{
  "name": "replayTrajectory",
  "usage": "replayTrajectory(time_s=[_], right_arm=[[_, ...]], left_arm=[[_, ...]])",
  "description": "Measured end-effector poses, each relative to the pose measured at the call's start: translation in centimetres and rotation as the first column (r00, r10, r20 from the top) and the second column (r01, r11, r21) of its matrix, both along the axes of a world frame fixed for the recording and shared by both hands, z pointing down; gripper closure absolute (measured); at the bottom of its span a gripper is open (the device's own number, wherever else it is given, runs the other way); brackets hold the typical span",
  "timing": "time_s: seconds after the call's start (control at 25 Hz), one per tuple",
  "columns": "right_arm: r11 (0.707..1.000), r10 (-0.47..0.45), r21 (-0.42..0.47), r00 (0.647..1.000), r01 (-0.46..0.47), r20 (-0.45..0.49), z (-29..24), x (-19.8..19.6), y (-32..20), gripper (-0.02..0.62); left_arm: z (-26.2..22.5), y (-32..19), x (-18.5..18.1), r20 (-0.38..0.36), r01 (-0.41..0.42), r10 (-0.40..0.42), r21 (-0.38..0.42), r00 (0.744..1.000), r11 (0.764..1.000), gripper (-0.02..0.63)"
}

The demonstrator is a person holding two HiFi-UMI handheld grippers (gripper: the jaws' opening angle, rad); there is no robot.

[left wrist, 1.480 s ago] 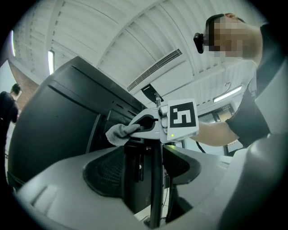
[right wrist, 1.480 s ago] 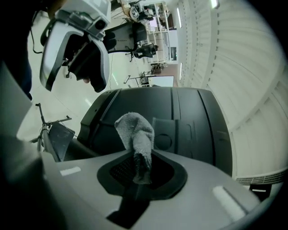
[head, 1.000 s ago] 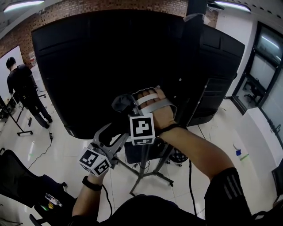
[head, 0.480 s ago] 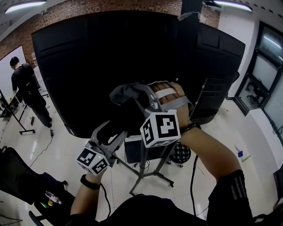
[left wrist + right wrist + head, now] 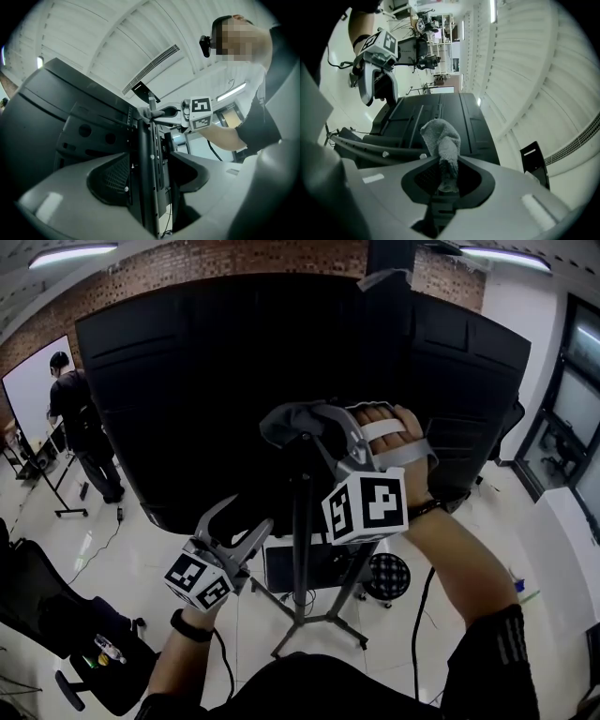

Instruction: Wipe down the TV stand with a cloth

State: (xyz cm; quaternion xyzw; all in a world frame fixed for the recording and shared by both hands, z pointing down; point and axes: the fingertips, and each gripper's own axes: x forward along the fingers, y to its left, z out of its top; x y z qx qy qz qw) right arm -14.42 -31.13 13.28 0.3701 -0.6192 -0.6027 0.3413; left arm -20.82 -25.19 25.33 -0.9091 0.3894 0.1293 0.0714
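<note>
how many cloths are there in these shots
1: a grey cloth pinched in the right gripper, at the top of the stand pole. The left gripper holds none; more could be out of view.

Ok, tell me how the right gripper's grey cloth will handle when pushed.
The cloth is probably floppy: it slumps above the right gripper's shut jaws. Likely light: one pinch holds it. Its nubby weave should drag, not slip.

Probably an office or lab: brick wall [image 5: 225, 253], whiteboard [image 5: 26, 381], strip lights [image 5: 70, 253], tiled floor [image 5: 122, 549].
</note>
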Motion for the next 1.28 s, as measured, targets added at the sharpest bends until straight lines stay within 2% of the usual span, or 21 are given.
replayTrajectory(time_s=[0.24, 0.56, 0.8, 1.04, 1.28], right_arm=[[0.997, -0.057, 0.046, 0.997, 0.060, -0.045, 1.7, 0.4, -0.7, 0.535], [0.984, -0.172, 0.031, 0.982, 0.175, -0.074, 4.6, 0.9, -0.5, 0.535], [0.972, -0.235, -0.022, 0.968, 0.234, -0.092, 8.0, 0.9, -0.4, 0.535], [0.964, -0.252, -0.109, 0.963, 0.241, -0.100, 12.4, 0.9, -0.2, 0.535], [0.970, -0.232, -0.085, 0.971, 0.227, -0.055, 13.7, 0.9, -0.1, 0.535]], left_arm=[[0.6, -1.0, 2.2, -0.011, 0.048, -0.048, -0.032, 0.999, 0.998, 0.318], [3.0, -1.7, 3.9, 0.017, 0.146, -0.145, -0.089, 0.989, 0.985, 0.318], [4.9, -1.9, 4.2, 0.037, 0.201, -0.198, -0.129, 0.980, 0.971, 0.318], [6.4, -1.3, 4.5, 0.036, 0.211, -0.208, -0.154, 0.977, 0.965, 0.318], [10.1, -1.3, 4.5, 0.023, 0.180, -0.180, -0.226, 0.983, 0.957, 0.318]])
